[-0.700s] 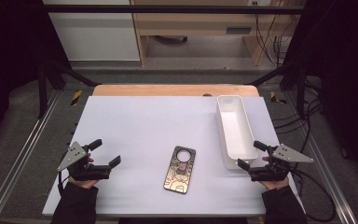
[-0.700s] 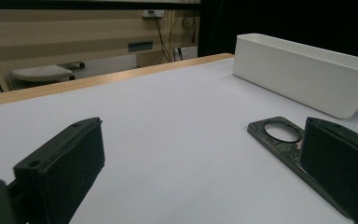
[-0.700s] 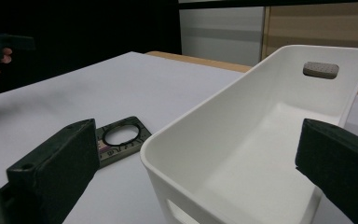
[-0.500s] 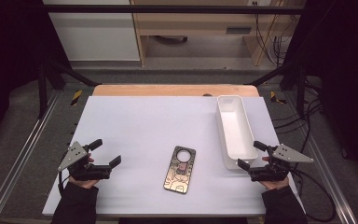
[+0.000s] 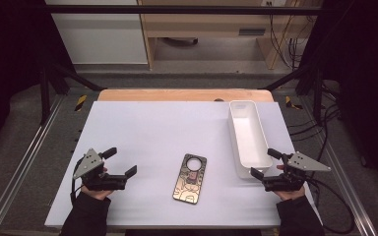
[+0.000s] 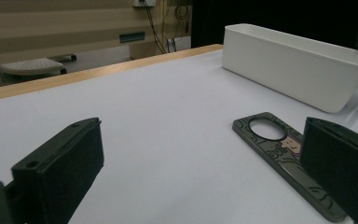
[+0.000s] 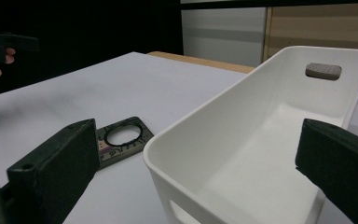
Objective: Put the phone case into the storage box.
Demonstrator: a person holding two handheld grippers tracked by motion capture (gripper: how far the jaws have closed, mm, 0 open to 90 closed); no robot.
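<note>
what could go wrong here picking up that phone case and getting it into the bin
The phone case lies flat on the table, so the open left tongs may slide off its thin edge or push it away rather than grip it. The white bin is narrow and sits right by the open right tongs; a careless move there could probably nudge it. A case carried crosswise might catch on the bin's rim.

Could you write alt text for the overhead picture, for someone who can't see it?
A phone case lies flat on a white table between two open hand-held grippers, left and right. A white bin stands beside the right one.
</note>
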